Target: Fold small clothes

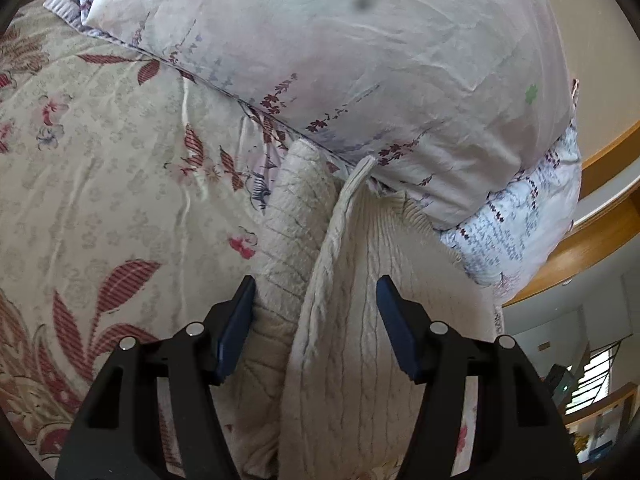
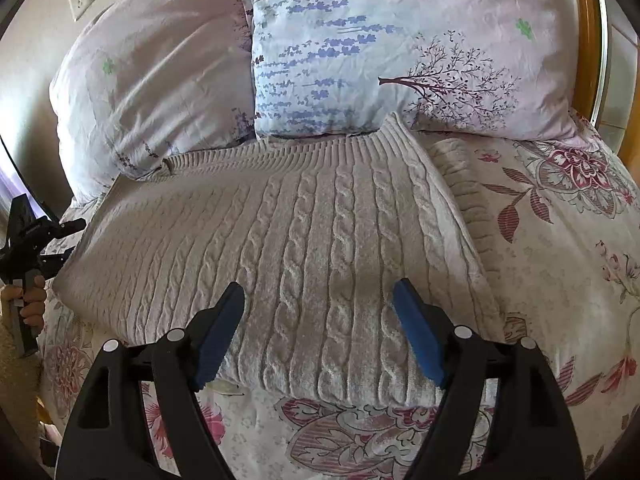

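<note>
Mid-fold: sweater [image 2: 320,240] lay partly folded. Left gripper [image 1: 316,300], right gripper [image 2: 318,300] released (nothing grasped). Next: required pinching edge.

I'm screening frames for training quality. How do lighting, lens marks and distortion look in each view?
Left wrist: a dark smudge over the pillow, soft daylight, a strongly bowed bed frame. Right wrist: sharp sweater knit, bright patches on the bedspread, edges curved by the fisheye.
</note>
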Demonstrator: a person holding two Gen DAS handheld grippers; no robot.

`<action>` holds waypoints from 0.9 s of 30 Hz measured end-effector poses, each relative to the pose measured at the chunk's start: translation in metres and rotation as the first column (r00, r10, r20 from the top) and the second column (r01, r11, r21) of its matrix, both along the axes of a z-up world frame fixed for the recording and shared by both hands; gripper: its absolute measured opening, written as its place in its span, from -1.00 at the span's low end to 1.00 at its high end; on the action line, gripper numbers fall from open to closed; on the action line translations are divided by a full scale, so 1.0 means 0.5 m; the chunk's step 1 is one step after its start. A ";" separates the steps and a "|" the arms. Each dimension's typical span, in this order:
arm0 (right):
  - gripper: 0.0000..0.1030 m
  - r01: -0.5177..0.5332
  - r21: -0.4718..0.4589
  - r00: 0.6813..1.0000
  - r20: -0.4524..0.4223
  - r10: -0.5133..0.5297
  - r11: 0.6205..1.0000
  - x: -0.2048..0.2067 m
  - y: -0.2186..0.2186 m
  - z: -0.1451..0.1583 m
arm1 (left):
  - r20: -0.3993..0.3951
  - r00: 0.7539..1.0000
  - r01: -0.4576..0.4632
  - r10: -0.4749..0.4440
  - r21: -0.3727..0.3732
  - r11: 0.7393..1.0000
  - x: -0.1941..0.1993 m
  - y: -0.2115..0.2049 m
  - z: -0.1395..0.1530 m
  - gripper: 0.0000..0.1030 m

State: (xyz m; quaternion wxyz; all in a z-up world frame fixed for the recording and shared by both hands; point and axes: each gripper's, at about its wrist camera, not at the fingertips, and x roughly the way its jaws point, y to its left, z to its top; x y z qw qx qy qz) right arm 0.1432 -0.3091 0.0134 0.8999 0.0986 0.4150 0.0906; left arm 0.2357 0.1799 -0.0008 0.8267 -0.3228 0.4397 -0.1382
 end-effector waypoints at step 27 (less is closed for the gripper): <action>0.55 0.014 0.062 0.999 0.029 -0.016 0.998 -0.023 -0.021 0.011 | 0.106 0.994 0.021 0.004 -0.233 0.972 -0.005 -0.117 0.106 -0.68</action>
